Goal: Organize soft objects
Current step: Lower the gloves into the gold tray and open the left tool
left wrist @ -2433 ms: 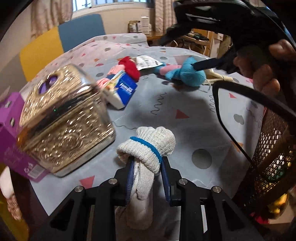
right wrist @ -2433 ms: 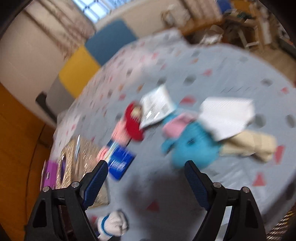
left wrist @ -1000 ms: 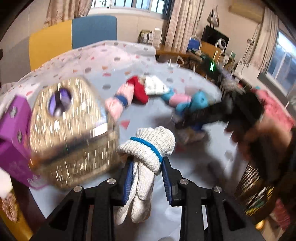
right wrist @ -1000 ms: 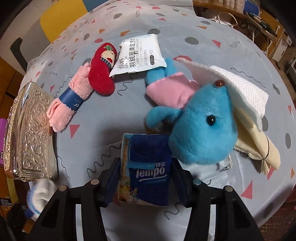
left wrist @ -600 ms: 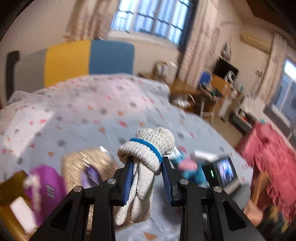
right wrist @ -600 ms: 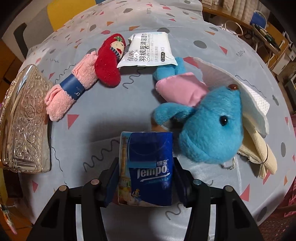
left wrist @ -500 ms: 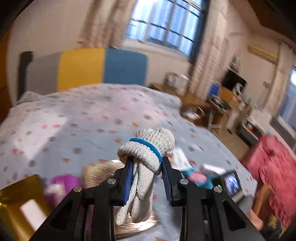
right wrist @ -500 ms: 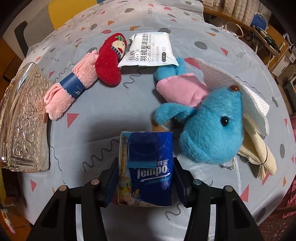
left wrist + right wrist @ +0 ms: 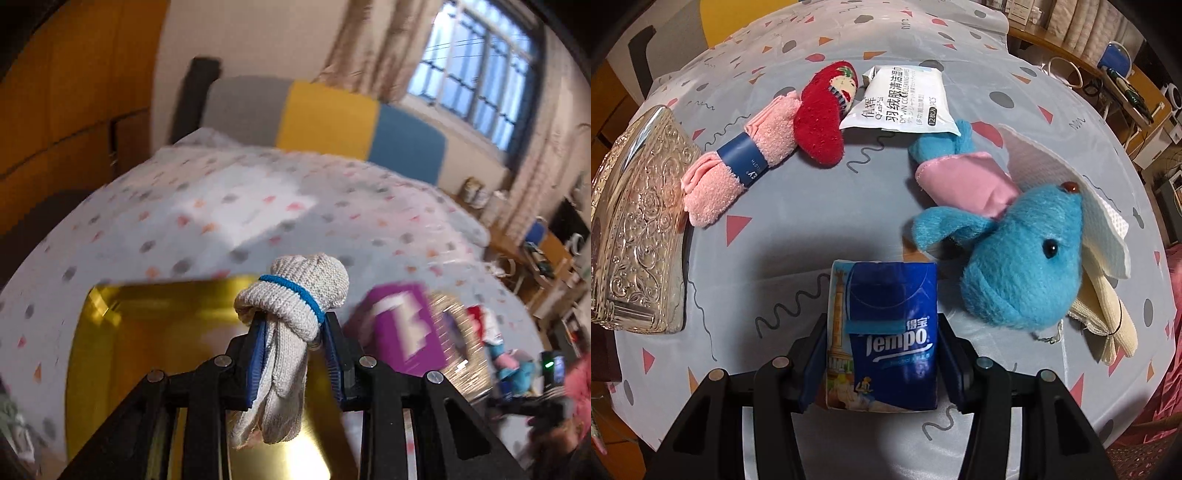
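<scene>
- Left gripper [image 9: 293, 360] clamps a rolled knit glove bundle [image 9: 291, 321] with a blue band; jaws narrow, pads pressing both sides of the bundle's waist.
- Bundle's long axis runs along the fingers: knotted head sticks out past the tips, loose glove fingers hang back toward the camera.
- Directly under and ahead of the bundle in the left wrist view: a gold tray [image 9: 122, 347], shiny, rim visible at far and left sides. Judgement: this is the likely drop spot, glove is already over it.
- Purple box [image 9: 402, 325] just right of the tray's far corner; keep the release left of it. Frame is motion-blurred, so exact edge gap cannot be told.
- Right gripper [image 9: 882, 350] holds a blue Tempo tissue pack [image 9: 886, 332], jaws about half spread, pads on both long sides; pack upright between them, long axis along the fingers, above the patterned cloth [image 9: 820, 221].
- Blue plush toy [image 9: 1019, 262] just right of the pack, near but apart; silver embossed box [image 9: 639, 236] well left; pink rolled towel [image 9: 738, 166], red plush [image 9: 827, 114] and white wipes packet [image 9: 901, 99] further ahead.
- Open room: bare cloth straight ahead of the pack, between towel and plush.
- Left hand nearer the tray; right would have to cross past the silver box.
</scene>
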Available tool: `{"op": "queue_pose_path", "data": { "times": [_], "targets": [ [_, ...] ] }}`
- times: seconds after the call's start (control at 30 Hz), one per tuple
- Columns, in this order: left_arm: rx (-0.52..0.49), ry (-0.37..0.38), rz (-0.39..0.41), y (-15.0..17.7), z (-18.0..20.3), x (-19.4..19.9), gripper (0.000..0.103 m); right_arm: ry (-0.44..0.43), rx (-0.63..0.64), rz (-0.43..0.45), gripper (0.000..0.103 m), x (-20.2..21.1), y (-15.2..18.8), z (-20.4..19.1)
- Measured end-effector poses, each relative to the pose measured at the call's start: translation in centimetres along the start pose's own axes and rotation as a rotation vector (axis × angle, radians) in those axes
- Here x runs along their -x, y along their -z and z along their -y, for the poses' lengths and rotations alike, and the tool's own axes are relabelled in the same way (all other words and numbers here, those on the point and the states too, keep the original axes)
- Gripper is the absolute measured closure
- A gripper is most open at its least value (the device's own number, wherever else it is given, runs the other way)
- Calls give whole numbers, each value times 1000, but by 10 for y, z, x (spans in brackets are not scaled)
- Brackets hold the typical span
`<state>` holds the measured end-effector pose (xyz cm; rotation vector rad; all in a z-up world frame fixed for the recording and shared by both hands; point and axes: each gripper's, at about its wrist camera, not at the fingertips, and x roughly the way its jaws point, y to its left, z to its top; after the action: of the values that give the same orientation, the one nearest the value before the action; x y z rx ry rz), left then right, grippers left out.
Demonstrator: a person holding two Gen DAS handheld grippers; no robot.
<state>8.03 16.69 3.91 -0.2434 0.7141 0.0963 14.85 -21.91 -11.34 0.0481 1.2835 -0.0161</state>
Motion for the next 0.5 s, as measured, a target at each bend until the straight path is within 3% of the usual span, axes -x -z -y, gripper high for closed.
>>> {"op": "queue_pose_path", "data": {
  "times": [0.27,0.5],
  "targets": [
    [86,-102,-97,54,-45,-16,72,12,14,3,49,-2,2,-7],
    [86,-147,-110,64,-49,-22,67,13,19,2,49,-4,0,-5]
  ]
}}
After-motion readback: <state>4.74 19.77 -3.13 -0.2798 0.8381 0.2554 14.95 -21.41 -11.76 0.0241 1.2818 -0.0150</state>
